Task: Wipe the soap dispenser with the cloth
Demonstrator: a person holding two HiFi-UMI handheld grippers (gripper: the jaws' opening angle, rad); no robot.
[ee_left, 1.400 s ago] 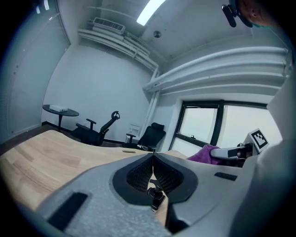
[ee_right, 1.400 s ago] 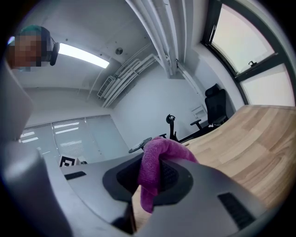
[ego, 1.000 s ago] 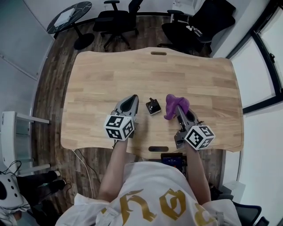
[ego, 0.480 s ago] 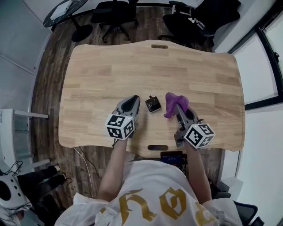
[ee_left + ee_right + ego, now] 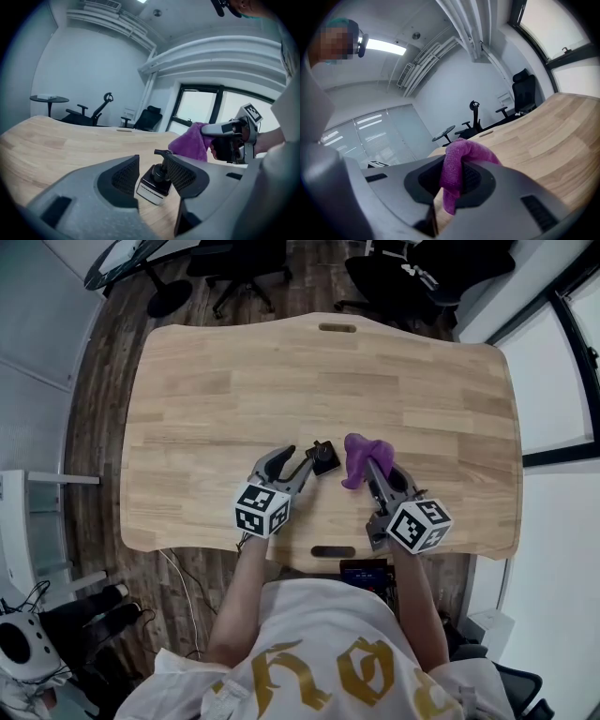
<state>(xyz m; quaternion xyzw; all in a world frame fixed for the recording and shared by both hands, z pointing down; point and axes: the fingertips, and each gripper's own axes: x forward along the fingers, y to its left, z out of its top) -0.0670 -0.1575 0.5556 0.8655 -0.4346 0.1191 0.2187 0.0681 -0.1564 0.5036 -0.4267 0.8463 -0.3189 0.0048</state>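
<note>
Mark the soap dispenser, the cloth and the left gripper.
soap dispenser (image 5: 152, 185): left gripper view, its dark square body.
cloth (image 5: 361, 452): head view, the bunched purple top.
left gripper (image 5: 298, 455): head view, midway between fingertips; jaws have just been opening, dispenser at their tips, ungripped.

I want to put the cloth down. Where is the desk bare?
The whole far half of the desk, up to the slot at its far edge, is bare, as are both side ends. Crowded only near-centre, around the soap dispenser and cloth.

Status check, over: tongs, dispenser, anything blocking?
Left tongs just opened, soap dispenser between them, ungripped. Right tongs shut on cloth, beside dispenser. Nothing between cloth and dispenser.
</note>
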